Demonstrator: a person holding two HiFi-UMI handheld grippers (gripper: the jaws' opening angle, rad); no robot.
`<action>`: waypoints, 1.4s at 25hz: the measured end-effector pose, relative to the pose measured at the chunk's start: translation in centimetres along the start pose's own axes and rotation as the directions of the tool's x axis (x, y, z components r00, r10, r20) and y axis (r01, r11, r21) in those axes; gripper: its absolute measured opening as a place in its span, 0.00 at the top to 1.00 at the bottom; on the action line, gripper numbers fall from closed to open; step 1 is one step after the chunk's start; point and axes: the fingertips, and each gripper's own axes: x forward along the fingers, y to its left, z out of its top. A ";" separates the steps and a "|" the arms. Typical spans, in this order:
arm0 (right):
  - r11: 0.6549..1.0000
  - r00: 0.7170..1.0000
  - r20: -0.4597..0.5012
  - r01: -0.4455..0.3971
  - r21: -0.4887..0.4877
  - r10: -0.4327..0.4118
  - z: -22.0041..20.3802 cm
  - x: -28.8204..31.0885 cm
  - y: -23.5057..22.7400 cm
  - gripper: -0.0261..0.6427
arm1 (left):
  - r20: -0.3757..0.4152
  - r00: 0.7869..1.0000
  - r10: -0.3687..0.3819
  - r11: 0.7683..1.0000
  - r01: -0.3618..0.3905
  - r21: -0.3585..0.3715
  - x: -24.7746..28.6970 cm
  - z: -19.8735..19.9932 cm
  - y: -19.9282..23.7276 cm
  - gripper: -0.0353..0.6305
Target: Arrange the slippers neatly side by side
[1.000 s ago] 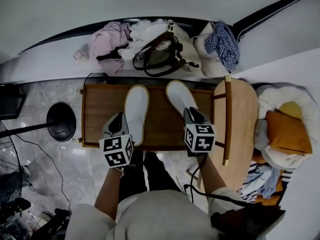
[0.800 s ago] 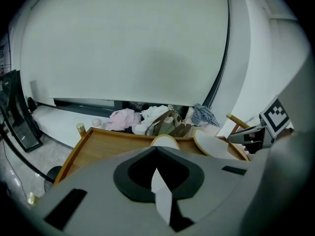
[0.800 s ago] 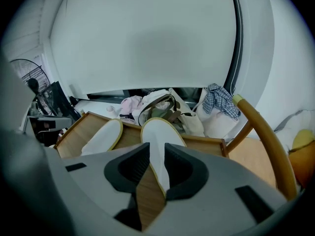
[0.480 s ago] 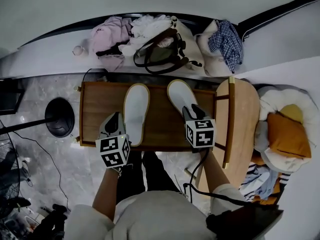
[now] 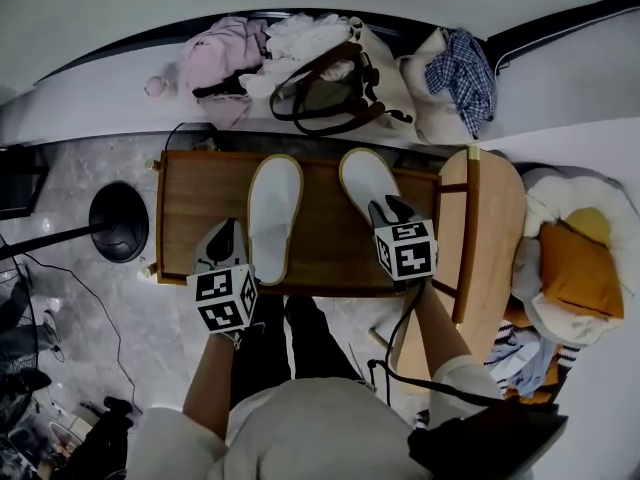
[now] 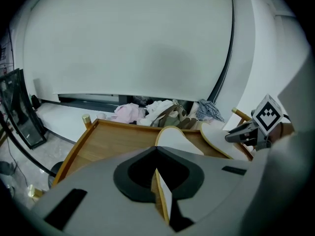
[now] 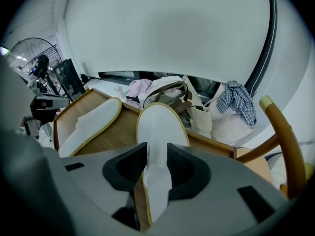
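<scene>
Now your right gripper point(image 5: 392, 208) fingers have just been opening and stand apart astride the heel of the right slipper point(image 5: 364, 180), which lies angled on the wooden surface point(image 5: 205, 203). Your left gripper point(image 5: 228, 232) fingers are clamped on the left slipper point(image 5: 275, 208) at its heel edge.

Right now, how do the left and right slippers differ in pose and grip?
The left slipper lies straight across the wooden table; the right slipper is angled, toe leaning toward it. The left gripper is shut on the left slipper's heel; the right gripper has just been opening its jaws, the right slipper's heel loose between them. Both are white with yellow trim.
</scene>
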 end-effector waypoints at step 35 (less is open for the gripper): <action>0.986 0.994 0.086 0.047 0.160 -0.061 2.0 -5.5 1.9 0.90 | 0.063 0.996 -0.063 0.997 0.060 0.042 -2.6 2.0 -0.7 0.93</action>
